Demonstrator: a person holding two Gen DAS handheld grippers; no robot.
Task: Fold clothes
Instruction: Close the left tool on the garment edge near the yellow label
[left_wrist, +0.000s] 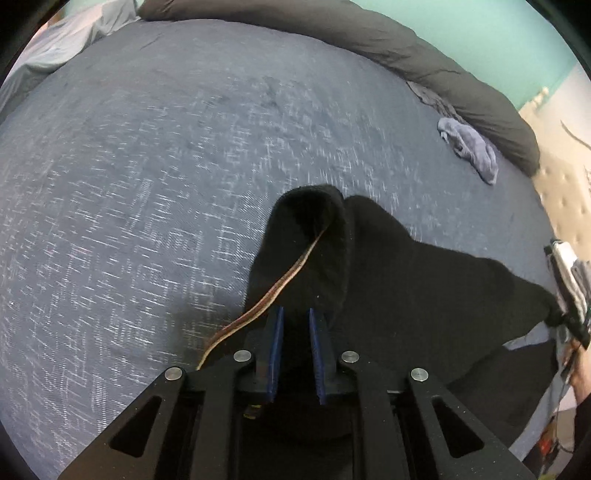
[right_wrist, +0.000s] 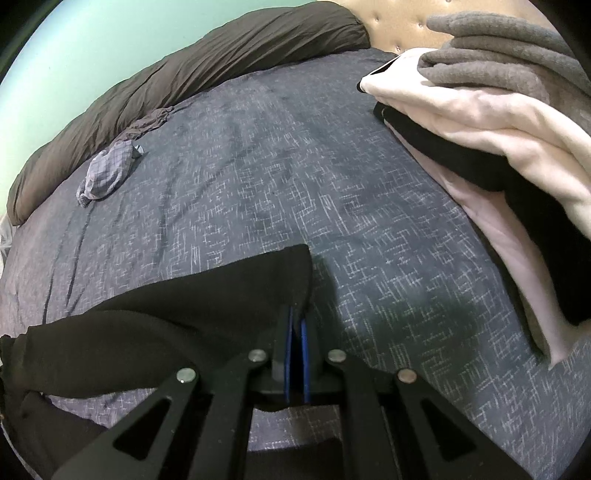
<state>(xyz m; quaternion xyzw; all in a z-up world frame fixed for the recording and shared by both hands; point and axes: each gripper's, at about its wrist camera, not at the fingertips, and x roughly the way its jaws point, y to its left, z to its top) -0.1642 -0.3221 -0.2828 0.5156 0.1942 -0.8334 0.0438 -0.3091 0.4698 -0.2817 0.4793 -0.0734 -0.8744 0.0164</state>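
Left hand-held gripper (left_wrist: 296, 314) is clamped on one edge of the black garment (left_wrist: 388, 266); my right one (right_wrist: 296, 314) pinches another edge. I see it stretched between them, low over the bed (right_wrist: 229, 177). Wide bare sheet lies ahead; folded stack (right_wrist: 480, 110) crowds the right.

Black garment (left_wrist: 388, 266) with tan stripe, blue-grey crosshatched bedspread (left_wrist: 147, 184), checked blue cloth (right_wrist: 107, 173)
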